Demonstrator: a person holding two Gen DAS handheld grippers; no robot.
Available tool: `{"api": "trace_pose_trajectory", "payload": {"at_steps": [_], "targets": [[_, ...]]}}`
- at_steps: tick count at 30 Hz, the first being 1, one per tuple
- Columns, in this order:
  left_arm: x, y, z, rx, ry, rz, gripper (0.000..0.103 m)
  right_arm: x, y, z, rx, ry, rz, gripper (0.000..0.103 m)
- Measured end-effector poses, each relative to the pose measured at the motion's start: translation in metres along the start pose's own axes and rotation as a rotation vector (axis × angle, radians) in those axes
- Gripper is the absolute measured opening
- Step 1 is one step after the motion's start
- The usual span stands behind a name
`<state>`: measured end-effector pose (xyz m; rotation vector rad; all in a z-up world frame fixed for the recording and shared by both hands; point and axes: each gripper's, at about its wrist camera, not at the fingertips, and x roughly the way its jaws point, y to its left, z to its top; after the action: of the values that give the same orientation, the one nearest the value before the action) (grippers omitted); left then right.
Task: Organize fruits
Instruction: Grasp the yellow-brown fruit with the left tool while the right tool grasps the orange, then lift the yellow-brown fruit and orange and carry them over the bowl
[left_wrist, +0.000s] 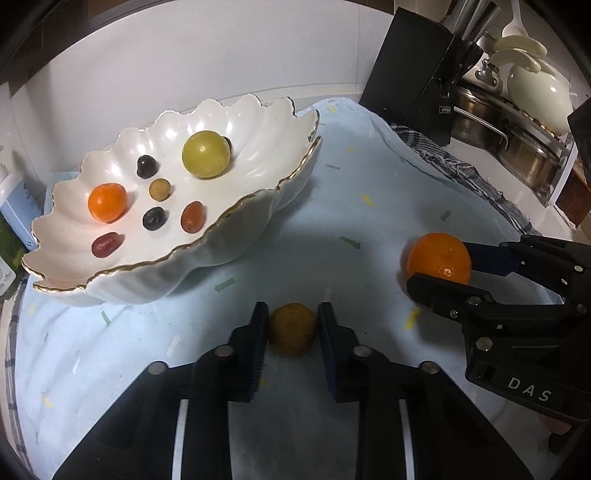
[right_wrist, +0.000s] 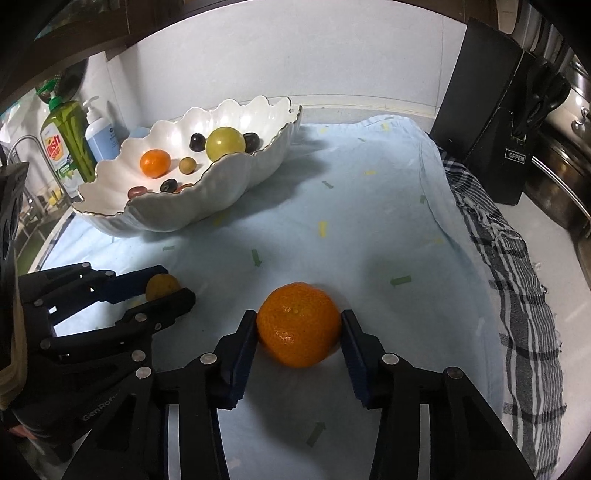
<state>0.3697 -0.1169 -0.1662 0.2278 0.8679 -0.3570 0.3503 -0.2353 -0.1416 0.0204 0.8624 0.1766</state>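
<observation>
Fingers of the left gripper (left_wrist: 291, 328) are pinching a small yellow-brown fruit (left_wrist: 291, 328) on the pale blue cloth (left_wrist: 332, 206), while the right gripper (right_wrist: 299, 328) is clamping a mandarin (right_wrist: 299, 325) nearby, below the scalloped bowl (left_wrist: 258, 206).

Both grippers are pointed steeply downward, side by side. The left gripper (left_wrist: 291, 328) is closed on a small yellow-brown fruit (left_wrist: 291, 328); the right gripper (right_wrist: 299, 328) is closed on an orange (right_wrist: 298, 325).
</observation>
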Motion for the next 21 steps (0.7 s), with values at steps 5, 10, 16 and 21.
{"api": "trace_pose_trajectory", "payload": {"at_steps": [5,10,16,21], "targets": [[-0.002,0.001,0.0,-0.002,-0.001,0.001,0.026,-0.003,0.001,0.0,-0.001,-0.01,0.006,0.044],[-0.017,0.003,-0.003,-0.034,-0.008,-0.005,0.026,-0.015,0.004,-0.001,-0.002,-0.033,0.014,0.044],[-0.036,0.001,-0.006,-0.042,-0.024,-0.001,0.026,-0.032,0.009,-0.002,-0.013,-0.061,0.025,0.044],[-0.052,0.003,-0.01,-0.056,-0.037,0.007,0.026,-0.049,0.016,-0.003,-0.033,-0.086,0.035,0.044]]}}
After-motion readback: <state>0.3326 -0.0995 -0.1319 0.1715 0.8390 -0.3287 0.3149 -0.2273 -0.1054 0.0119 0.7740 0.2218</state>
